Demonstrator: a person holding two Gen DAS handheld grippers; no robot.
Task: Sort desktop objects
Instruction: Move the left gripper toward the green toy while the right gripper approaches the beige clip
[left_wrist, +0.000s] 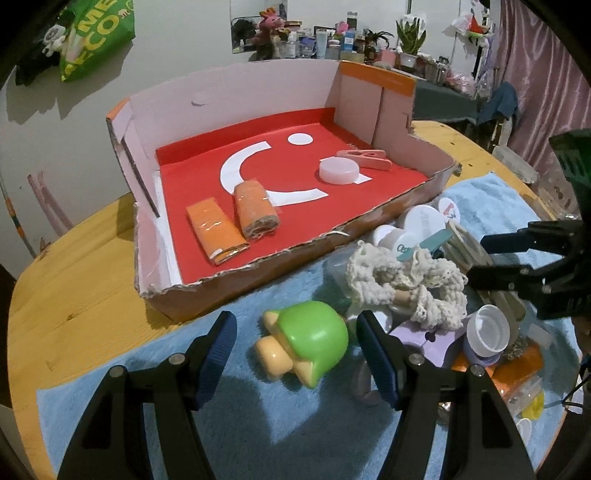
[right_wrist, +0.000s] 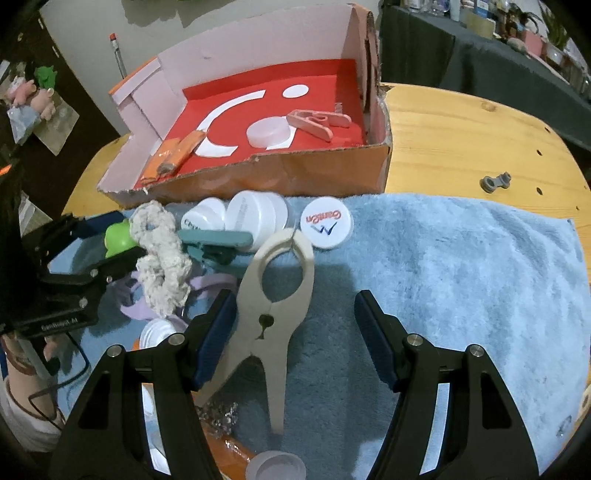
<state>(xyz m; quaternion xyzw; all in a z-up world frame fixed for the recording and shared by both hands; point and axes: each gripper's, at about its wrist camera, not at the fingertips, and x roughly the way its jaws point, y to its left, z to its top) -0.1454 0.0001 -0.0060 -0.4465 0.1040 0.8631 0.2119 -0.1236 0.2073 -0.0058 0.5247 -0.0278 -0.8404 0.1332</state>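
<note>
Sorting partly done: two orange rolls (left_wrist: 231, 221), a white lid (left_wrist: 339, 170) and a pink clip (left_wrist: 364, 158) sit in the box (left_wrist: 406, 199), while left gripper (left_wrist: 295, 354) gapes around the green toy (left_wrist: 314, 339), right gripper (right_wrist: 295, 339) unclosed around the beige clip (right_wrist: 273, 314), pile unsorted beside both.

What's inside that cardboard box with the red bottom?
Inside the cardboard box: two orange packets, a round pale lid and a pink clip. What lies under them cannot be seen.
</note>
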